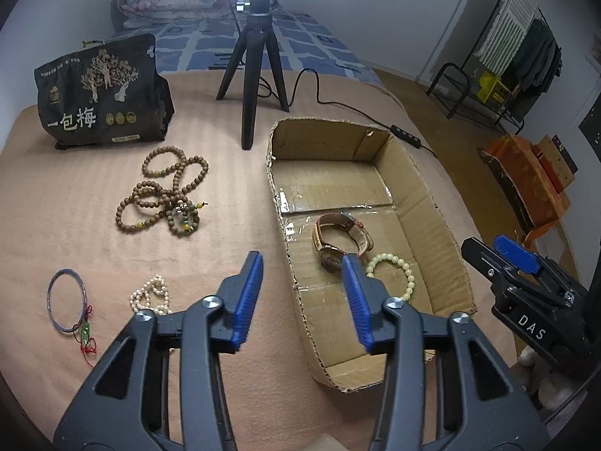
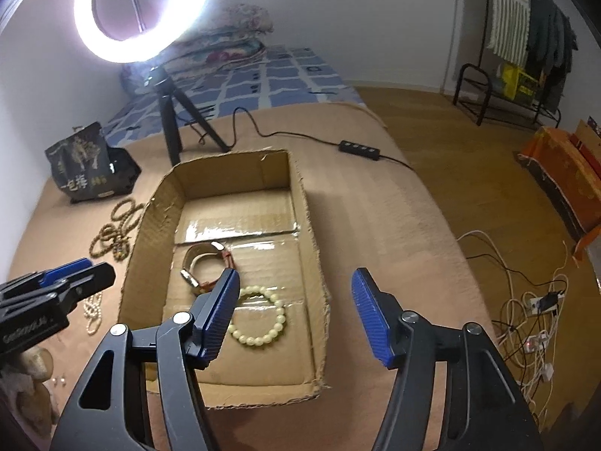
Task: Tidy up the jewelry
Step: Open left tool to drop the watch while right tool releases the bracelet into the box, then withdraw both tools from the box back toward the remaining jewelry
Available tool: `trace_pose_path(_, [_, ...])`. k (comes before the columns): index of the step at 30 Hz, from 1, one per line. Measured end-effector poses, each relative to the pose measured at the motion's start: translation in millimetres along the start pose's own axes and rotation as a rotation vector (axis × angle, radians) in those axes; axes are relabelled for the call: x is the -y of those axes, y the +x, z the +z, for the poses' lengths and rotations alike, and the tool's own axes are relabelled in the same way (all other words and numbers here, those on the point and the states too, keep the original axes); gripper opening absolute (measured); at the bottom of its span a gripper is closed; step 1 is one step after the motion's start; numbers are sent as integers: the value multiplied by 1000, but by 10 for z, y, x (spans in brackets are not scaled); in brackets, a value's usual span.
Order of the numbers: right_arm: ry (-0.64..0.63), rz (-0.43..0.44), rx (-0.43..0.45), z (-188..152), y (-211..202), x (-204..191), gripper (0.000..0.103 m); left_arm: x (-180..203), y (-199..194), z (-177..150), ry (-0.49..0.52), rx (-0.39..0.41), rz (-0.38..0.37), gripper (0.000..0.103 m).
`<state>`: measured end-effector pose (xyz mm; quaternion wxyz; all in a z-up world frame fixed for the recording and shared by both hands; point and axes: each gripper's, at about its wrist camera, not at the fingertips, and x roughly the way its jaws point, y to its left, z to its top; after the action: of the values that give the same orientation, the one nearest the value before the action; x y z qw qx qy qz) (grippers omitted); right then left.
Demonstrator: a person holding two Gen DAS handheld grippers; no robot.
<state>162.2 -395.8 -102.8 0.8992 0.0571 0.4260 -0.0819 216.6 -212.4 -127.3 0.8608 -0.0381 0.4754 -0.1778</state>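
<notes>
A shallow cardboard box (image 1: 424,203) (image 2: 157,203) lies on the tan blanket. Inside it are a brown-strapped watch (image 1: 340,238) (image 2: 201,267) and a pale bead bracelet (image 1: 398,274) (image 2: 263,317). Left of the box lie brown wooden bead strands (image 1: 165,191) (image 2: 112,233), a white pearl strand (image 1: 150,295) (image 2: 92,312) and a thin blue bangle with red cord (image 1: 67,300). My left gripper (image 1: 302,263) is open and empty above the box's near left wall. My right gripper (image 2: 296,278) is open and empty over the box's near right corner; it also shows in the left wrist view (image 1: 499,251).
A black snack bag (image 1: 101,94) stands at the back left. A black tripod (image 1: 255,71) holding a ring light (image 2: 146,11) stands behind the box, its cable and switch (image 2: 358,150) trailing right. Cables lie on the floor (image 2: 526,300) at right.
</notes>
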Motion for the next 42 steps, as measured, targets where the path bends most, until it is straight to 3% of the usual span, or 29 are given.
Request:
trace_pose_path(2, [2,-20,6,10,-8,12,63,6,-12,-4,7,5,3,45])
trace_pose_path(4, [1,-44,6,17,-7,15,71,7,-18,-8,9,4,1,47])
trace_pose_path(6, [-4,-60,10,17,-12,14,73,6,-28,-12,8,10,1,59])
trace_pose_path(7, [-6,-60,10,20,-12,11,73,4,-41,-14,9,15,4,60])
trace_pose_path(16, [-37,-109,18,35,-56,-88,74,-29,-185,-36,32,34,23,61])
trace_pose_path(32, [-60,-72,61,37,-265,-325,74,-316,-592,-83,46,87,69,62])
trace_pose_path(42, [-84,-13,132,-13,-528,-632,75,-876,-931,-94,35,116,134,62])
